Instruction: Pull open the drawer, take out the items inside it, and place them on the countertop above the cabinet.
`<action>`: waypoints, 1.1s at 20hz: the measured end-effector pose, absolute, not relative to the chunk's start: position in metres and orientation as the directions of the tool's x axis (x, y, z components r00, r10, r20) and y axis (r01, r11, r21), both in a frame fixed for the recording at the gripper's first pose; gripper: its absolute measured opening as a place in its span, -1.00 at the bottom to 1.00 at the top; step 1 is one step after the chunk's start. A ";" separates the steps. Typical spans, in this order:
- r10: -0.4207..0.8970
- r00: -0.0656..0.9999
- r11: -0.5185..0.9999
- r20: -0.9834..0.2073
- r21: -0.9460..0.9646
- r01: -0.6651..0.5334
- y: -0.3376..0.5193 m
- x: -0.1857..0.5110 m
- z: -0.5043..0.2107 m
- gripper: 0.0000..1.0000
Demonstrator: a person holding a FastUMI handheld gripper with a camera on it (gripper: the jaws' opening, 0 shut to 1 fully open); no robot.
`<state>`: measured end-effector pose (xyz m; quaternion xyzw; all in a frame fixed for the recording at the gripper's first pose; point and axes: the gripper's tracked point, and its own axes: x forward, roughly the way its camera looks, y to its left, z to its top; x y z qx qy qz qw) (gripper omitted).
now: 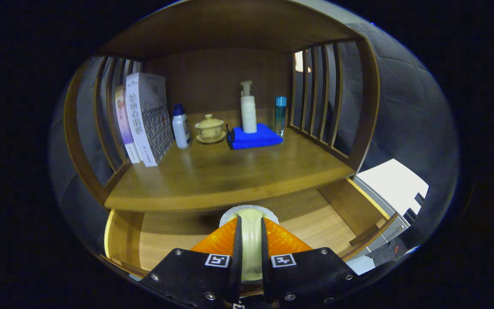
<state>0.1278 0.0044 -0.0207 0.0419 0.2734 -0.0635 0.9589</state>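
Observation:
The wooden drawer [315, 223] stands pulled open below the countertop [230, 171] of the cabinet. My gripper [250, 224] hovers over the open drawer, shut on a cream round item [251, 244] with a rough grey edge, held upright on its rim between both fingers. The item's top pokes out just past the fingertips, level with the front edge of the countertop. The drawer floor that shows on either side of the fingers is bare wood; the part under the gripper is hidden.
At the back of the countertop stand two boxes [146, 116], a white bottle with a blue cap [181, 126], a lidded cup on a saucer [209, 128], a pump bottle [248, 107] on a folded blue cloth [253, 138] and a slim blue bottle [280, 113]. Slatted side walls [324, 103] enclose the shelf.

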 end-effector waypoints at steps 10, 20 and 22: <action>-0.045 0.887 0.999 -0.460 -0.030 0.034 0.024 0.195 0.023 -0.58; 0.000 0.875 0.997 -0.485 -0.070 -0.039 0.034 0.260 0.022 -0.55; 0.001 0.864 0.997 -0.503 -0.060 -0.037 0.031 0.268 0.015 -0.51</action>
